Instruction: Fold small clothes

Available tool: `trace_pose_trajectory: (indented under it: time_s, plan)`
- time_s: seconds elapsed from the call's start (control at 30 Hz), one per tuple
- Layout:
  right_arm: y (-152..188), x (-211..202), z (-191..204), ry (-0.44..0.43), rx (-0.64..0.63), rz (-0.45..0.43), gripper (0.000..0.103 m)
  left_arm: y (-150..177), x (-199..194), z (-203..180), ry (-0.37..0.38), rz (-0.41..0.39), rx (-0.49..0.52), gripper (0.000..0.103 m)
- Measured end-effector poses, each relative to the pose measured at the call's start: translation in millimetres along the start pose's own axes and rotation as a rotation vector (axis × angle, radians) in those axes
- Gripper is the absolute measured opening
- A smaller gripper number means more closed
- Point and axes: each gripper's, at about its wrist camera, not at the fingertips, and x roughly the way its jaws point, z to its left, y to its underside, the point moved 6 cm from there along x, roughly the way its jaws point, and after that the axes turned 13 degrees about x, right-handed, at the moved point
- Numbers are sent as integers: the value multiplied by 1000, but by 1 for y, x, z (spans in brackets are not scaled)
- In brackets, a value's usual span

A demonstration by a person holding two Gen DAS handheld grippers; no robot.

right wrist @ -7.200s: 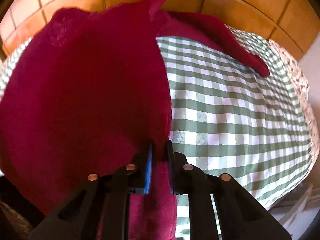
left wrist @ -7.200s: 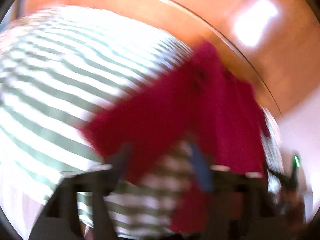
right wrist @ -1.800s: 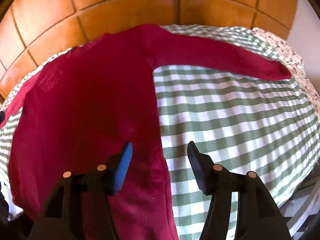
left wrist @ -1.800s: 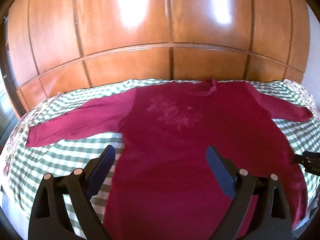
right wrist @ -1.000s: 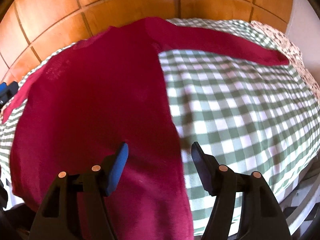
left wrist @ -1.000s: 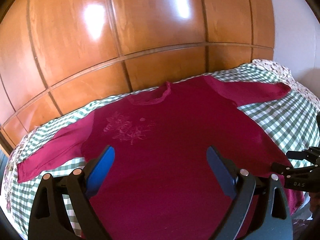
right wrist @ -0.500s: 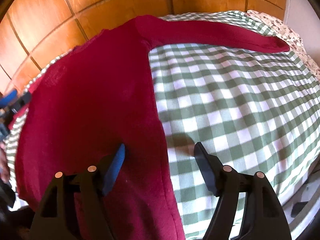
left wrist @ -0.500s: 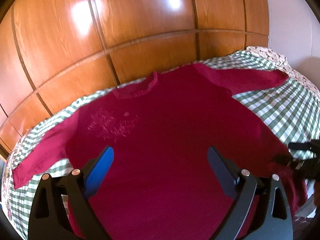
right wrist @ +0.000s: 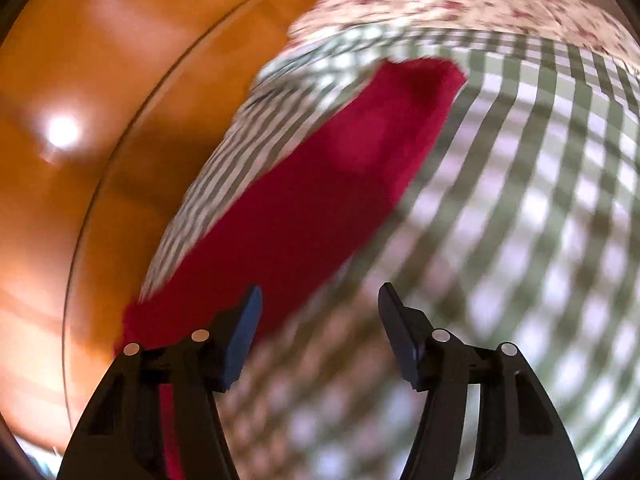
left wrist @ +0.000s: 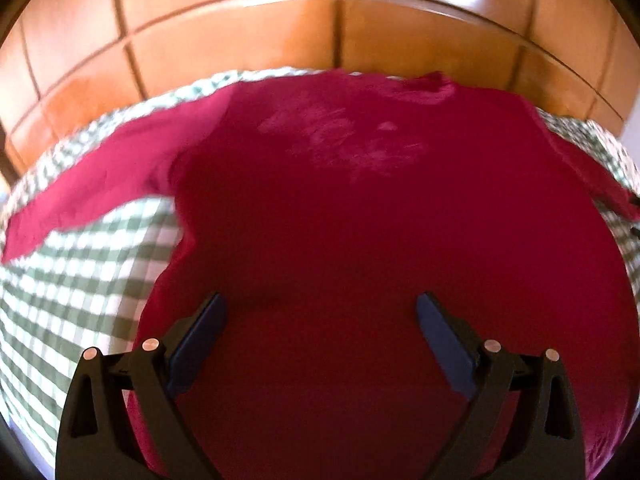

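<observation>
Crimson shirt [left wrist: 360, 220] flat; left tool [left wrist: 318, 312] wide, empty; right tool [right wrist: 320, 300] closing, empty

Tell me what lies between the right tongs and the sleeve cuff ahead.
In the right wrist view, only the red sleeve itself and bare green checked cloth lie between the closing right tongs and the cuff. Nothing sits between the pads.

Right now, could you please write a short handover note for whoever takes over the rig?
Left gripper: open, empty, over the lower body of the red top.
Right gripper: empty, fingers closing, nothing between them; it points along the top's right sleeve.
The top lies spread flat, face up, on the checked cloth.
Done: spreading. Left: every fold; none shows yet.
</observation>
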Motion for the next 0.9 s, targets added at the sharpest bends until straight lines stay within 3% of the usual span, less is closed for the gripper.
trace_pose_trajectory:
  time_s: [0.1, 0.2, 0.3, 0.4, 0.6, 0.8, 0.9]
  plan:
    - [-40, 26, -4, 51, 80, -52, 41, 3, 5, 3, 25, -3, -24, 98]
    - [-59, 38, 1, 81, 89, -69, 9, 4, 7, 0, 13, -3, -9, 100]
    - [-67, 34, 23, 82, 25, -93, 7, 4, 7, 2, 29, -4, -19, 100]
    - [-62, 16, 69, 8, -101, -114, 7, 4, 4, 4, 43, -8, -20, 99]
    - [8, -15, 184, -160, -429, -65, 7, 1, -9, 10, 122, -21, -68, 97]
    - [127, -18, 273, -314, -660, 63, 6, -1, -23, 26, 178, -53, -131, 93]
    - [210, -9, 302, -365, -779, 165, 6, -5, -26, 37, 217, -63, -177, 88]
